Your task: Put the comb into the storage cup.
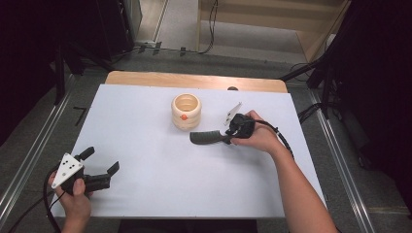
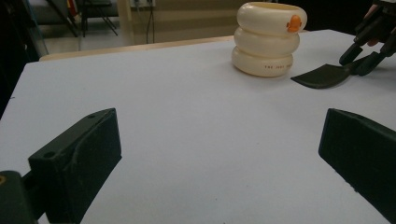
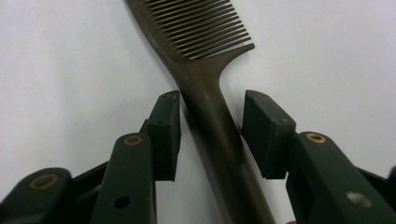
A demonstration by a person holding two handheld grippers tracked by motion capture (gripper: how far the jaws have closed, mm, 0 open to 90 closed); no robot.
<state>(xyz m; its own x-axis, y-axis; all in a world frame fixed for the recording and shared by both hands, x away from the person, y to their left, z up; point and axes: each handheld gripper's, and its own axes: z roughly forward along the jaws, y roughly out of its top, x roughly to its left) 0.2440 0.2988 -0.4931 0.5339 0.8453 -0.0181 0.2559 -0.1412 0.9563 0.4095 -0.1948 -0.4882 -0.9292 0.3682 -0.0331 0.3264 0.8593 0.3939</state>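
Nearest the table's front-left corner, the left gripper [image 1: 103,167] hovers with jaws spread wide, holding nothing. Near the middle sits a cream ringed cup [image 1: 186,111]; just right of it lies the dark comb [image 3: 205,88], its handle between the right gripper's [image 3: 211,119] parted jaws, apparently ungripped. Judged next: close on the handle, then lift.

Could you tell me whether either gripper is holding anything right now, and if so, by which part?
Nothing is held. The right gripper straddles the comb at its handle, jaws apart with a gap on one side. The left gripper is open over bare table.
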